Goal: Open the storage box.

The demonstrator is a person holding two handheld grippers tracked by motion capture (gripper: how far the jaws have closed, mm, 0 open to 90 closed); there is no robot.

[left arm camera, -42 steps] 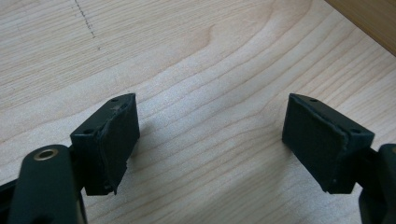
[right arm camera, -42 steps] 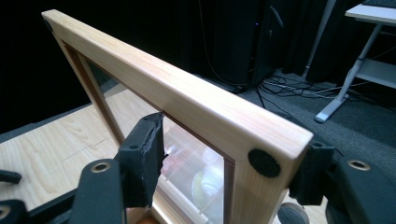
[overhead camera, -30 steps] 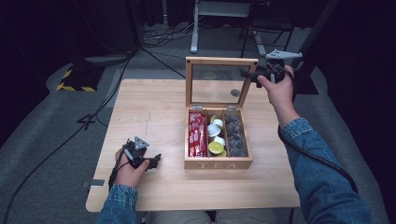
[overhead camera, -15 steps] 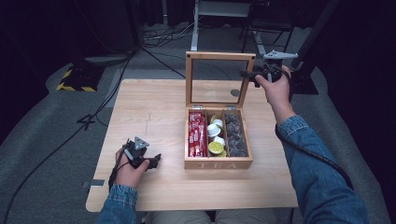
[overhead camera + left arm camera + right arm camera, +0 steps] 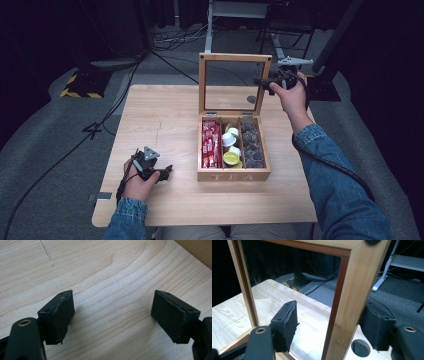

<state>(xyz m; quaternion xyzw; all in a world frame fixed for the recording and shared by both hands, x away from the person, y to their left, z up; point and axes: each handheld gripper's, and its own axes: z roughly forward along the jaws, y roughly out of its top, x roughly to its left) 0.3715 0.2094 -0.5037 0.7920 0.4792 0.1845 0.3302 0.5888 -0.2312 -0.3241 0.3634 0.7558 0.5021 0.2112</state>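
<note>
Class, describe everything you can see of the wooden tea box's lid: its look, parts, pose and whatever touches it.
The lid is a light wooden frame around a clear pane, joined by two small metal hinges to the back edge of the tea box. It stands upright, fully open, above the compartments. The right gripper straddles the frame's right-hand side rail. One pad stands clear on the glass side, and the jaws have just been opening. Whether the other pad touches the wood cannot be told.

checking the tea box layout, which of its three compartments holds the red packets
The left compartment of the open wooden tea box holds the red packets; the middle has white and green cups, the right dark ones.
</note>
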